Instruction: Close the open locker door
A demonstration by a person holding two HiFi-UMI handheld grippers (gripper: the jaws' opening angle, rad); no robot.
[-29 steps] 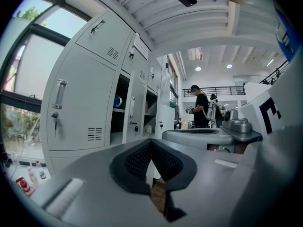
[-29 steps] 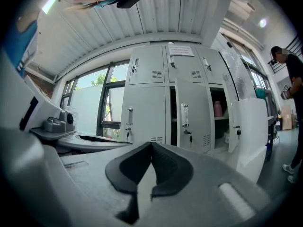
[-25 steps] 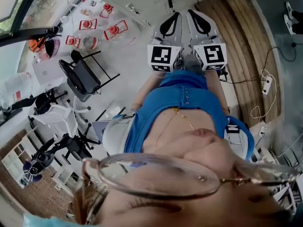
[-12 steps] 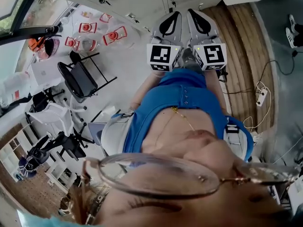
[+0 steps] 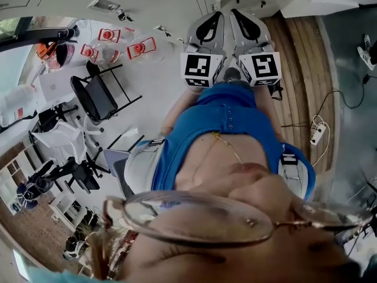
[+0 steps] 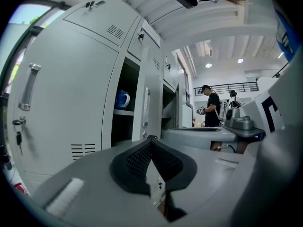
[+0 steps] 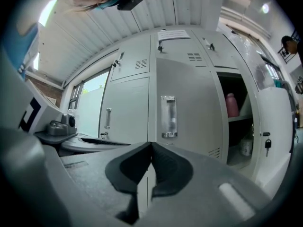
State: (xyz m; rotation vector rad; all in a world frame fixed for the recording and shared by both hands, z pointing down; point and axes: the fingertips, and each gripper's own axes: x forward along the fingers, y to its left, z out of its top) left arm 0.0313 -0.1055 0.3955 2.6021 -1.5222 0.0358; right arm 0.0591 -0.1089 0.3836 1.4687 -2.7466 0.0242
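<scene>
Ahead of the left hand-held gripper (image 6: 151, 139), the grey steel locker bank (image 6: 71, 79) is showing a dark open bay with a blue mug (image 6: 122, 99) on its shelf. The narrow grey door leaf with a bar handle (image 6: 147, 107), standing just right of that bay, is reading as the open locker door: nearly edge-on and well apart from the tips.

Meanwhile the right hand-held gripper (image 7: 151, 145) is facing a closed grey door with a clear handle (image 7: 168, 116). Off to its right another open bay is holding a pink bottle (image 7: 231, 104), beside a pale panel (image 7: 279, 117) with a hanging key (image 7: 266, 143). Can't tell if that panel is a swung leaf.

Both are sitting pinched fully together, empty, pointing level side by side. Likely reason: a push needs a blunt nose, not a grip. Nothing is touching the lockers yet.
</scene>
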